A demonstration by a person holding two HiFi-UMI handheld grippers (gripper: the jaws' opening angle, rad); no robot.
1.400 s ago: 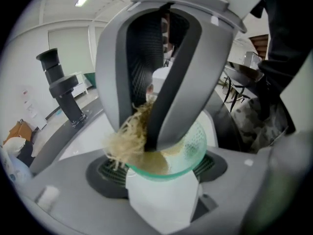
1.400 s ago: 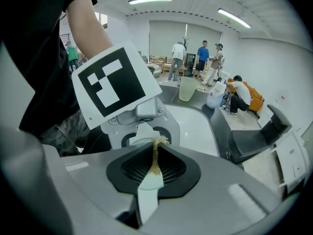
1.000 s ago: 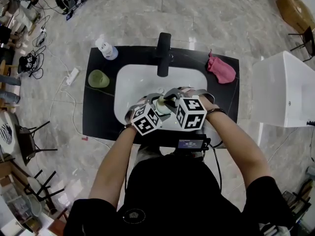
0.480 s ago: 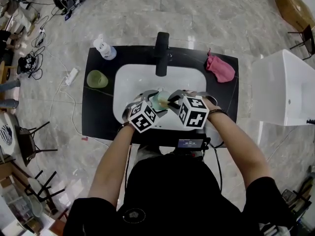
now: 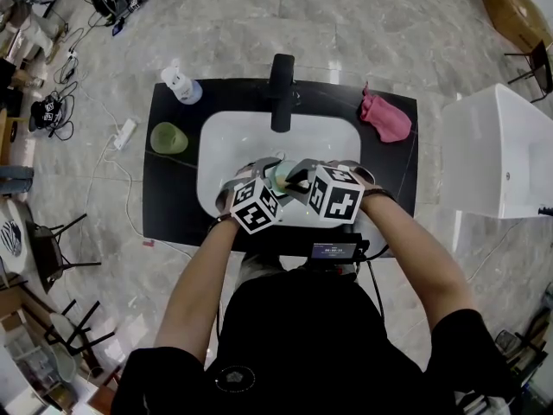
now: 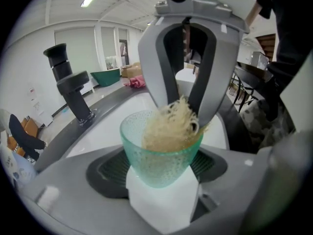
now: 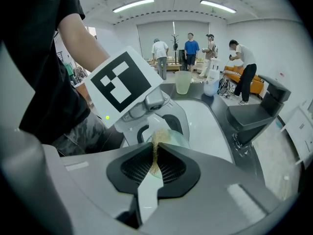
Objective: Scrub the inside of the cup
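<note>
Head view looks steeply down — both gripper views closely share the cup (image 6: 159,155).

Grey marble flr (image 5: 233,33), white cabinet (image 5: 501,154)

**Layout at the sink**

Cup (image 6: 159,155) sat btw the jaws of L gripper (image 5: 268,174), above the basin (image 5: 235,143). Scrub pad (image 6: 171,129) was inside the cup, pinched in R gripper (image 5: 293,180). Faucet (image 5: 281,93) stood behind the basin. On the counter (image 5: 171,199): bottle (image 5: 181,84) back L, second cup (image 5: 168,137) L of basin, cloth (image 5: 385,119) back R.
</note>
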